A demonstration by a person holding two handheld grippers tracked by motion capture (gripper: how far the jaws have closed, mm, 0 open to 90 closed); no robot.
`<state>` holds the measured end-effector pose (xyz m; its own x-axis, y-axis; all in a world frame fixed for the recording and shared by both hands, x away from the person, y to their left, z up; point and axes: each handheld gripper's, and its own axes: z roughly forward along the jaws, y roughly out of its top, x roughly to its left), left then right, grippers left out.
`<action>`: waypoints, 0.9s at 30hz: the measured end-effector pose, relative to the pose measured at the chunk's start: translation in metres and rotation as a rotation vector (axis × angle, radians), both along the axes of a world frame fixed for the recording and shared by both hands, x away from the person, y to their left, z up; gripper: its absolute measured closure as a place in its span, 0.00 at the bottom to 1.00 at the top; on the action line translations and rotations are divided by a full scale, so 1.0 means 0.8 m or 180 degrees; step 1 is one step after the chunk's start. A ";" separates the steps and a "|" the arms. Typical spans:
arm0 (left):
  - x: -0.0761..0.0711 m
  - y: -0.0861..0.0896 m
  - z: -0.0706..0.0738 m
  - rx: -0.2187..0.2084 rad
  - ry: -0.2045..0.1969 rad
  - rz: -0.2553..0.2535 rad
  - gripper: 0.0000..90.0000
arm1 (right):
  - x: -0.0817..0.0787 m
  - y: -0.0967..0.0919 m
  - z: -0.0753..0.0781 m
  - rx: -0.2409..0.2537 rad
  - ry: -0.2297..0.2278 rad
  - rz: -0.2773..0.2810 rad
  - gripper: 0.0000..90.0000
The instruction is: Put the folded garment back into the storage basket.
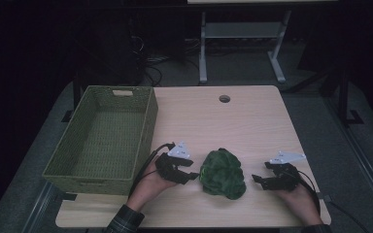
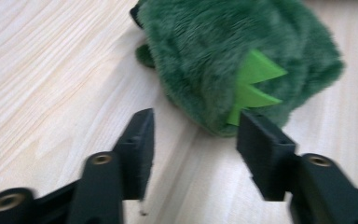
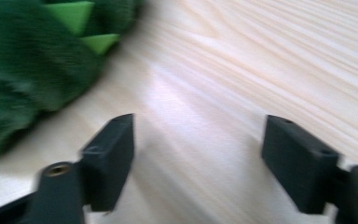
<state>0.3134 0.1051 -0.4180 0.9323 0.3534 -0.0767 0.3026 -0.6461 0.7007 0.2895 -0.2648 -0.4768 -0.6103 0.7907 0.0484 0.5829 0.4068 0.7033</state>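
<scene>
A dark green plush toy (image 1: 222,174) with light green felt spikes lies crumpled on the wooden table (image 1: 252,116) near its front edge. My left gripper (image 1: 193,175) sits just left of the toy, open, its tips close to the fur. In the left gripper view the plush toy (image 2: 223,60) lies just ahead of the spread jaws (image 2: 195,135), and the pads do not press on it. My right gripper (image 1: 255,179) is open a short way right of the toy. The right gripper view has the plush toy (image 3: 32,60) at upper left and bare wood between the jaws (image 3: 198,149).
A green woven basket (image 1: 82,172) stands at the table's left side, with nothing inside it. A round cable hole (image 1: 224,99) is near the far edge. A metal desk frame (image 1: 238,43) stands on the floor beyond the table.
</scene>
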 end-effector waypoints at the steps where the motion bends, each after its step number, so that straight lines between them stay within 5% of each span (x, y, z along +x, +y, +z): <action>1: 0.000 0.000 0.003 -0.0001 0.0006 -0.0045 0.44 | 0.001 0.000 -0.002 -0.0029 -0.0030 -0.0027 0.17; 12: 0.003 -0.024 0.027 0.0161 0.0034 -0.0493 0.20 | 0.004 -0.003 -0.007 0.0006 -0.0100 -0.0049 0.13; 27: 0.013 -0.082 0.027 0.0605 0.0064 -0.0958 0.16 | 0.004 -0.004 -0.007 0.0008 -0.0103 -0.0081 0.15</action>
<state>0.3239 0.0399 -0.3962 0.9958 0.0729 -0.0554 0.0914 -0.8268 0.5551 0.2927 -0.2679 -0.4824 -0.5913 0.8058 0.0310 0.5699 0.3904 0.7230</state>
